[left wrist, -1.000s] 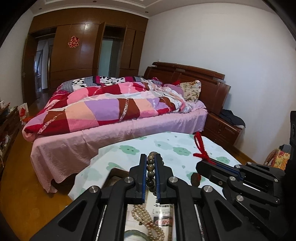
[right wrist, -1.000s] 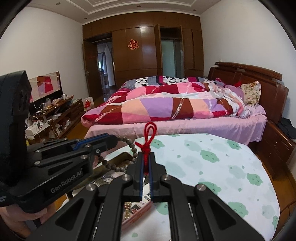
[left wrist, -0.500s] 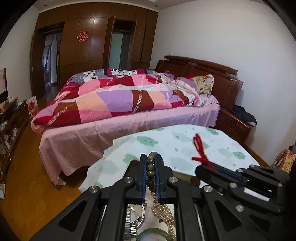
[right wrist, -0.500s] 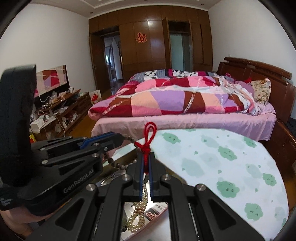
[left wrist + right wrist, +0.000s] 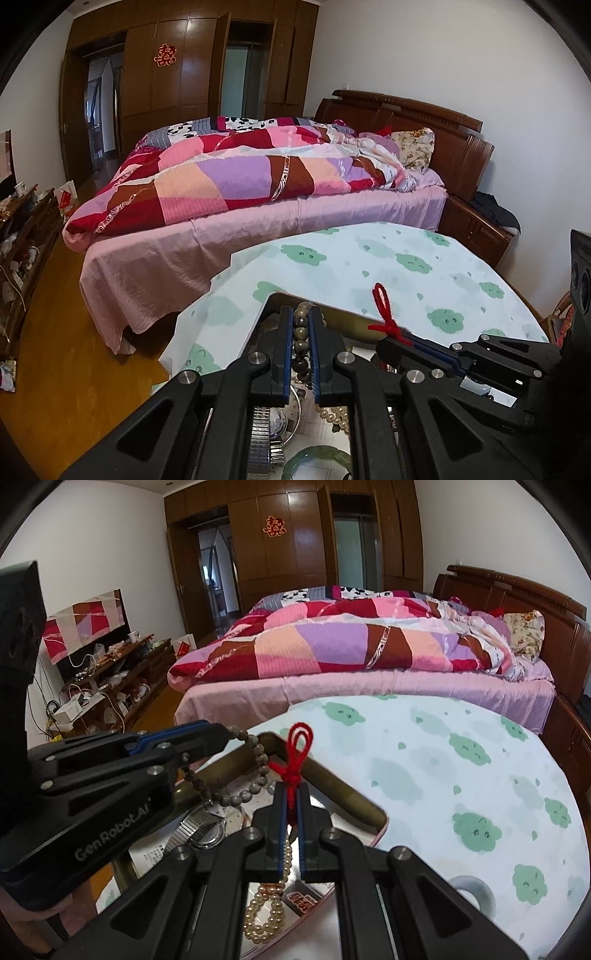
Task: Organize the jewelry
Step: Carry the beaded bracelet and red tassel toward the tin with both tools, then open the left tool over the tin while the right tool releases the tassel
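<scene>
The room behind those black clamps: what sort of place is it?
A home bedroom, most likely: a bed under a patchwork quilt, a wooden headboard, and a wall of wardrobes.

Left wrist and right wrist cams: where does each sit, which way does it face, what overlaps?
Left wrist: on the left gripper, looking along its fingers over the tin tray toward the bed; the right gripper shows at right.
Right wrist: on the right gripper, facing the same way; the left gripper shows at left.
Shared: bead bracelet stretched between both grippers, red cord, tray, table, bed.
</scene>
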Available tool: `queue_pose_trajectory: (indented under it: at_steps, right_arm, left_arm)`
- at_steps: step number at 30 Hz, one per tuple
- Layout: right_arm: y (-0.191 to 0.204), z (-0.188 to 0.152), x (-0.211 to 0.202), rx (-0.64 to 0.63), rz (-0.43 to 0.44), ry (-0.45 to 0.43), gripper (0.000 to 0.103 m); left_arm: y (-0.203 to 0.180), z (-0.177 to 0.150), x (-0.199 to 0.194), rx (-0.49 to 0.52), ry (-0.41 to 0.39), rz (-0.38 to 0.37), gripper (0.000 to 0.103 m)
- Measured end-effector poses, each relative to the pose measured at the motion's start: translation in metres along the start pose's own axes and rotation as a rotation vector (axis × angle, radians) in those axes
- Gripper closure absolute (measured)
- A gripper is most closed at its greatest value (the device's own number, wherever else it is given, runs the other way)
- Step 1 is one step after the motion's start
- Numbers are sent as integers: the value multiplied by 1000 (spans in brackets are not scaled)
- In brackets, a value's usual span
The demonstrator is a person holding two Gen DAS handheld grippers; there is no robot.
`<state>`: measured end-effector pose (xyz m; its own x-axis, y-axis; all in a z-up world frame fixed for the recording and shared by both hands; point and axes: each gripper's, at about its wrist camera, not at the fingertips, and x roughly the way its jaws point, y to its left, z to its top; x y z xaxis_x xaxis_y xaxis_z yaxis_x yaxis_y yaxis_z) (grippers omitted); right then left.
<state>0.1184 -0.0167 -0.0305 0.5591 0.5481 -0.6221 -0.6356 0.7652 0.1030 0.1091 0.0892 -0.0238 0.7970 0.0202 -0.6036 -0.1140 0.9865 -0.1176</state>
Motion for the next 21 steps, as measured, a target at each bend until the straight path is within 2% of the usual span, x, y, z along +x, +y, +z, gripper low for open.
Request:
queue_pose_trajectory:
  at_steps: [21]
  right_arm:
    - [-3,-11,22,13,-16,84,95]
  left_arm:
    - [1,-8,18,8,63,-4,96]
